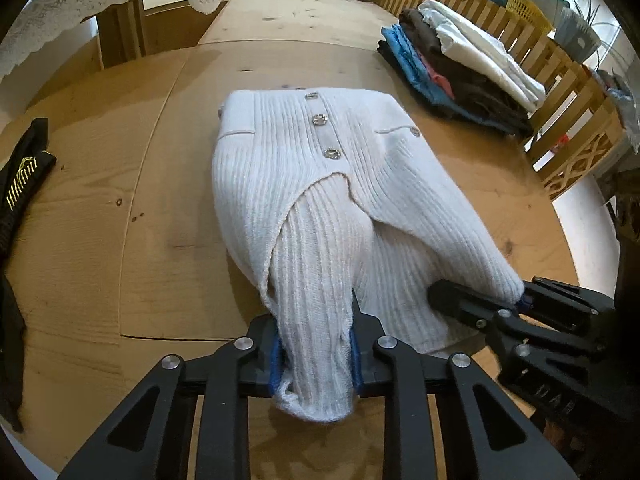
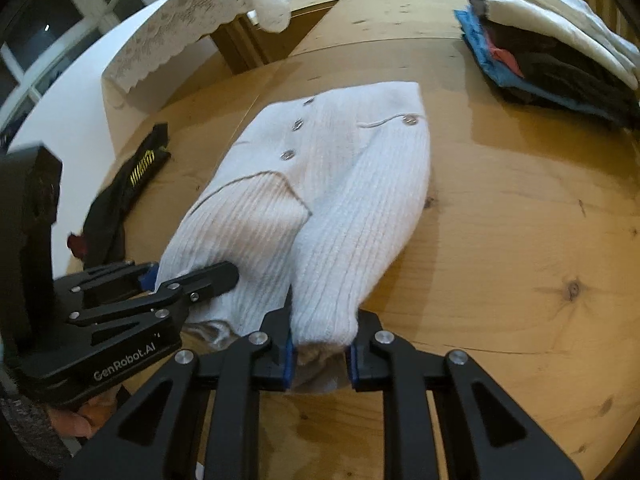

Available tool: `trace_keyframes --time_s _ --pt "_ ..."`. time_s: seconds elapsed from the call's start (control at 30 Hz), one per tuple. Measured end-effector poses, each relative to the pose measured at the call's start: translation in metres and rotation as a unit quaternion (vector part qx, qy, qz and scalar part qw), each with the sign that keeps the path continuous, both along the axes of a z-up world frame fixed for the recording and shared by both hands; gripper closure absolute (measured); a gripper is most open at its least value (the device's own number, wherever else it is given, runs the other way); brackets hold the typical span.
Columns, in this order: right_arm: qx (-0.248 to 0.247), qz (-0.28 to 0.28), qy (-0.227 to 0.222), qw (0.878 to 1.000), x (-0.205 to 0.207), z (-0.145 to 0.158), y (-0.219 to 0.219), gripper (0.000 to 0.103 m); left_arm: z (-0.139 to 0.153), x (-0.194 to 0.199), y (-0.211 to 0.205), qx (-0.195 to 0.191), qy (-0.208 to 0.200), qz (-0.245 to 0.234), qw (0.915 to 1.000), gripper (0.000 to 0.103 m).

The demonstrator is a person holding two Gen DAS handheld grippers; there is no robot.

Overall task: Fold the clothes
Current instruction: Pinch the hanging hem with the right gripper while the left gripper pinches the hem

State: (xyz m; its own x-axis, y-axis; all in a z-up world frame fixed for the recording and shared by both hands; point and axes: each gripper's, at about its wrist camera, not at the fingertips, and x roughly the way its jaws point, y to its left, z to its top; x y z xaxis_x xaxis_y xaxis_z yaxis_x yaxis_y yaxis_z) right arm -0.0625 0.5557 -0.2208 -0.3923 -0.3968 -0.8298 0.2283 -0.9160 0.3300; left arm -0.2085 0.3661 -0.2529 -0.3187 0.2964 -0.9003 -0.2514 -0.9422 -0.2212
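Nearby, folded stack [image 1: 460, 68], black garment [image 1: 22, 176].

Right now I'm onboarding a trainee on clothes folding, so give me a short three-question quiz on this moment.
1. True or false: both the left gripper and the right gripper are clamped on the white cardigan.
2. Which lies on the table at the left gripper's side? A) black garment B) stack of folded clothes C) a book
3. Fill in: the stack's top item is ___ in colour.

Key: 1 true; 2 A; 3 white.
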Motion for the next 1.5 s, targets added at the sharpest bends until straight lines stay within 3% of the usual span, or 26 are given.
trace_keyframes --time_s 0.07,0.2,0.4,0.5,0.6,0.73,0.9,1.0,1.2,1.27,1.4,1.5 --pt "0.016 0.013 -0.017 1.000 -0.001 -0.006 0.001 0.084 0.003 -0.007 0.001 0.006 -0.002 0.001 1.0000 0.079" --pt "0.044 0.034 -0.070 0.996 0.002 -0.016 0.012 0.070 0.011 -0.017 -0.013 0.023 -0.019 0.017 0.9994 0.069" --pt "0.009 0.002 -0.063 0.998 -0.020 0.011 0.053 0.048 0.028 -0.031 -0.041 0.045 -0.041 0.044 0.9972 0.066" --pt "-0.020 -0.006 -0.086 0.996 -0.045 0.014 0.059 0.048 0.054 -0.040 -0.070 0.039 -0.038 0.059 0.9968 0.066" --pt "-0.047 0.015 -0.108 0.993 -0.054 0.013 0.050 0.048 0.054 -0.052 -0.076 0.029 -0.043 0.049 0.9975 0.066" --pt "0.022 0.000 -0.075 0.997 -0.077 -0.002 0.036 0.048 0.051 -0.043 -0.091 0.018 -0.056 0.035 0.9977 0.066" --pt "0.052 0.018 -0.090 0.994 -0.106 -0.039 0.013 0.047 0.051 -0.041 -0.095 0.013 -0.059 0.032 0.9977 0.064" --pt "0.046 0.029 -0.080 0.995 -0.106 -0.044 0.006 0.047 0.054 -0.040 -0.097 0.014 -0.056 0.034 0.9978 0.062" --pt "-0.026 0.016 -0.101 0.994 -0.102 -0.051 0.020 0.047 0.076 -0.011 -0.128 0.057 -0.063 0.037 0.9957 0.062" --pt "-0.035 0.015 -0.102 0.994 -0.100 -0.053 0.020 0.047 0.077 -0.011 -0.122 0.052 -0.060 0.025 0.9965 0.062" --pt "-0.005 0.049 -0.073 0.996 -0.091 -0.053 0.003 0.035 0.069 -0.015 -0.111 0.038 -0.063 0.012 0.9972 0.062" --pt "0.024 0.087 -0.043 0.995 -0.084 -0.053 -0.015 0.035 0.066 -0.015 -0.112 0.055 -0.075 0.011 0.9956 0.059"
